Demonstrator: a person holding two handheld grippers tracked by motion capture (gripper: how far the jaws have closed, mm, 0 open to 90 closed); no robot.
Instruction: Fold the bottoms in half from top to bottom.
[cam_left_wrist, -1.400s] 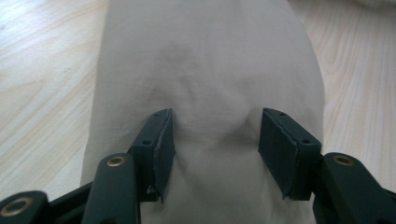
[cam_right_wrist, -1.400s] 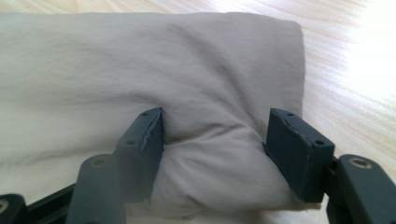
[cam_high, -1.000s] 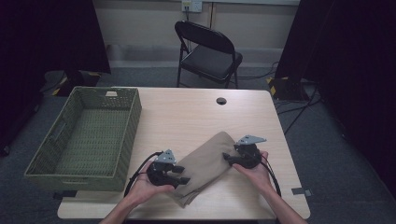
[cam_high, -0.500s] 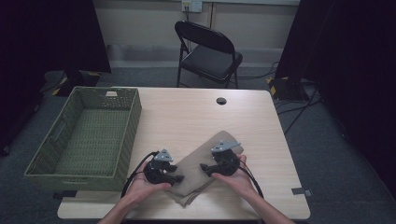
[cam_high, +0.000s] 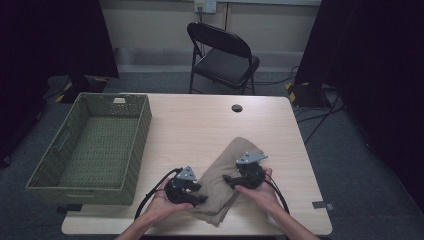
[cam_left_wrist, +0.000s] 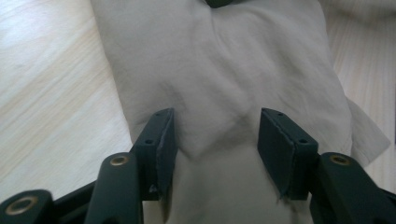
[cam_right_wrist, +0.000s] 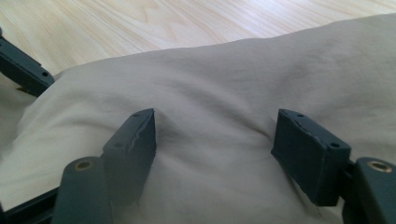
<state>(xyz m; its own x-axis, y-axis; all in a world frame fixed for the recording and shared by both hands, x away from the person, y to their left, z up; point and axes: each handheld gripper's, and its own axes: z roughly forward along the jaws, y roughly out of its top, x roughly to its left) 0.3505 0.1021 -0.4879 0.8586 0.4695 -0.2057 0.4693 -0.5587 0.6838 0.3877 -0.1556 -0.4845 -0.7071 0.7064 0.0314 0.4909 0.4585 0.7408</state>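
High view: the tan cloth (cam_high: 227, 177) lies crumpled on the near half of the table (cam_high: 200, 125), to the right of the green basket (cam_high: 90, 145). The person's forearms are cut off at the bottom edge. The left gripper (cam_high: 197, 192) lies over the cloth's left edge and the right gripper (cam_high: 227, 179) over its middle, each cradled in an upturned hand; their jaw tips are too small and dark to read here.

Left gripper view: the jaws stand apart with cloth bulging between them — the pads do not pinch it. A dark part at the top edge is cut off.

Right gripper view: the right gripper's jaws, having just opened wider, stand well apart and press down into the cloth without gripping it. The other gripper's jaw tip (cam_right_wrist: 21, 70) pokes in at the left, mostly out of frame.
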